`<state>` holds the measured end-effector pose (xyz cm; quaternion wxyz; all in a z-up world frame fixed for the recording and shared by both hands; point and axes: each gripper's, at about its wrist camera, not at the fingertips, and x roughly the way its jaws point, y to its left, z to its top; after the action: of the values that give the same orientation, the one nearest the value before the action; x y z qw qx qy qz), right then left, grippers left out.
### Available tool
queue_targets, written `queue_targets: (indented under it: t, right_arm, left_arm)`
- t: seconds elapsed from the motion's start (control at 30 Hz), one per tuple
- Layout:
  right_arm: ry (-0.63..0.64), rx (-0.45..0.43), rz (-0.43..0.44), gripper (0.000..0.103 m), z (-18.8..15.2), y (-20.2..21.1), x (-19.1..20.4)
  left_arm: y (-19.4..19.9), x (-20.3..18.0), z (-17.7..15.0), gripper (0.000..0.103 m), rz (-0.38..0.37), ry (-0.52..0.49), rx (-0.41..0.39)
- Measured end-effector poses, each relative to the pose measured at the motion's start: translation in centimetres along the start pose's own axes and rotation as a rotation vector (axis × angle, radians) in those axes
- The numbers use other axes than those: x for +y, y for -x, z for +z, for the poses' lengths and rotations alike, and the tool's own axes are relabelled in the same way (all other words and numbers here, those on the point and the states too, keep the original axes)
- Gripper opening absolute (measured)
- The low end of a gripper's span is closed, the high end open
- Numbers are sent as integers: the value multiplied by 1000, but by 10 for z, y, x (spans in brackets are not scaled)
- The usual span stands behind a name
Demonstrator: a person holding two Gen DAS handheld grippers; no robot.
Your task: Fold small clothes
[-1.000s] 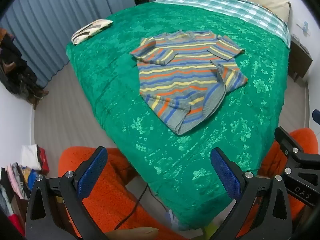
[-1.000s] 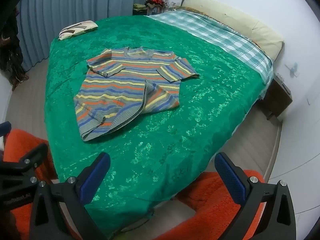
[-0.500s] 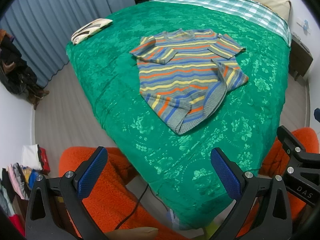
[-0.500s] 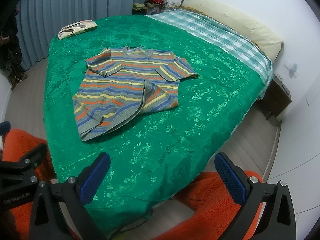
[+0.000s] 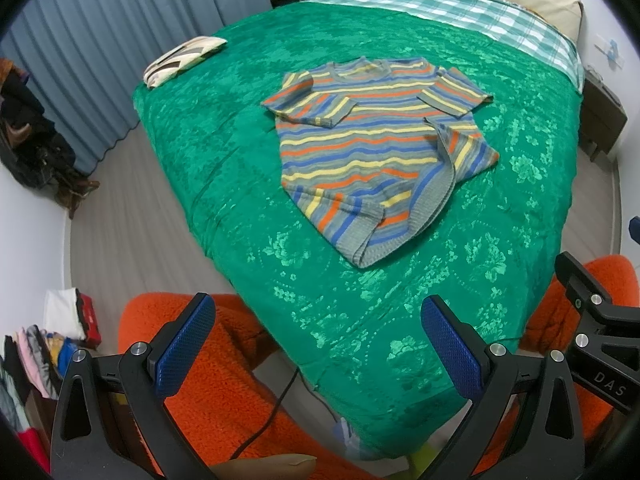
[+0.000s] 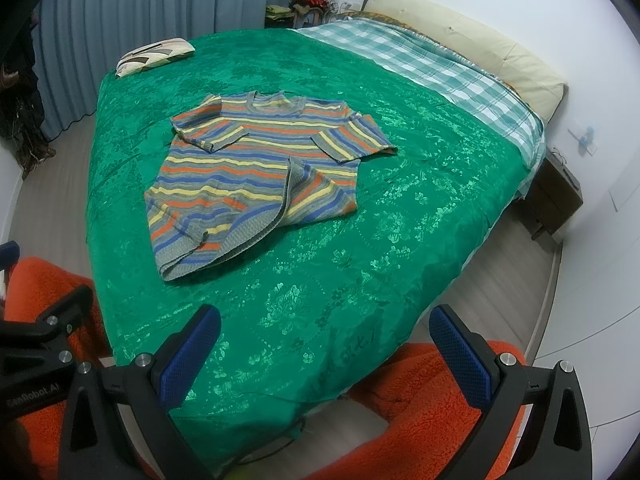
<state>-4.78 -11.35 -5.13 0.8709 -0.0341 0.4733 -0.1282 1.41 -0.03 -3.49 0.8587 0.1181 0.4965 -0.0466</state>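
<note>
Blue-padded fingers (image 5: 185, 350) of the left gripper (image 5: 316, 350) stand wide and empty off the bed's (image 5: 224, 152) near corner, and the right gripper (image 6: 324, 354) beside it is just as wide, holding nothing. Ahead of both, mid-bed, lies the striped sweater (image 5: 372, 152), collar toward the far edge, hem toward the fingers, one lower corner flipped over. Judging by both views, its hem sits nearer the left gripper.
</note>
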Motion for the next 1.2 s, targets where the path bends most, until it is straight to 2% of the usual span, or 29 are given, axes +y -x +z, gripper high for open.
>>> queue_targets:
  t: [0.9,0.97,1.03,1.1,1.2]
  right_arm:
    - [1,6,7,103,-6,-5,0]
    - [0,6,35,103,-7,-9,-1]
    - [-19,4,94,103,-9,-20,-10]
    - [-33,-5,116,103,-6,-37,-25]
    - [-2,-37,53,103,0,-65,-49]
  left_arm:
    - [-11,3,-7,103,7,-12,11]
    - [-27,6,-8,103,27,-21,23]
    - [-57,12,-11,103,95,-33,79]
    - [-83,20,-17,102,161,-30,131]
    - [-107,36,-28,102,170,4,194]
